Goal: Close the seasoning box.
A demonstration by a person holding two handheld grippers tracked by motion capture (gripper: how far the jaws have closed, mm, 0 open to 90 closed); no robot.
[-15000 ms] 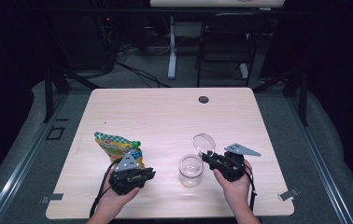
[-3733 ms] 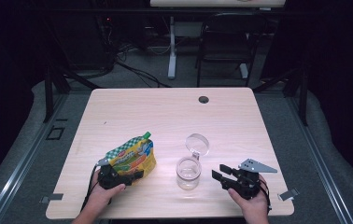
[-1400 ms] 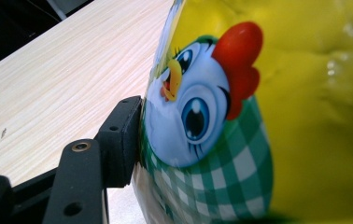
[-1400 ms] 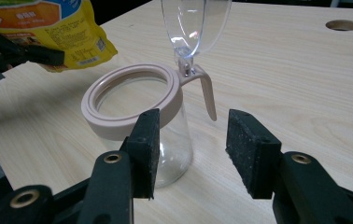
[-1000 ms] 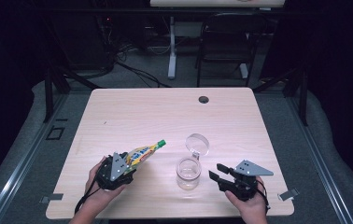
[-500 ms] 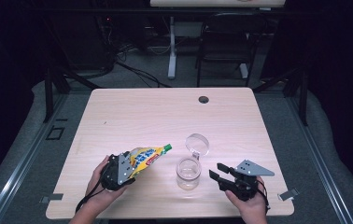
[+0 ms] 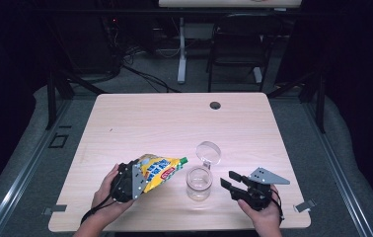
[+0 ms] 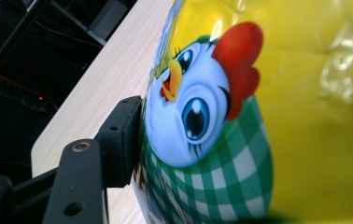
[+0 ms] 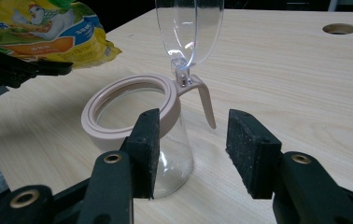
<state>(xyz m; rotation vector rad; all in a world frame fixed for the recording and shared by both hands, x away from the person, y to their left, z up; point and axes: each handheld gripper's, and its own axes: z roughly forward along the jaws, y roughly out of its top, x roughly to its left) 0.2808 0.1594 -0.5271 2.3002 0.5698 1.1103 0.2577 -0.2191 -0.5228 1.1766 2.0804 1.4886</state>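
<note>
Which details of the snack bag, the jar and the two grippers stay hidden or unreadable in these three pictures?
- Snack bag, high view: print too small to read.
- Snack bag, left gripper view: cut off by the frame edges; it hides the left gripper's second finger.
- Jar, right gripper view: its base sits behind the right gripper's fingers; lid cut by the top edge.
- Jar, high view: contents too small to tell.

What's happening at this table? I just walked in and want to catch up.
A person works with a gripper in each hand. The left gripper is shut on a yellow snack bag, tipped with its green-tipped corner pointing toward a clear glass jar. The jar stands on the table with its hinged lid flipped open. The right gripper waits open just beside the jar, not gripping it. It looks like a pour is being set up.
</note>
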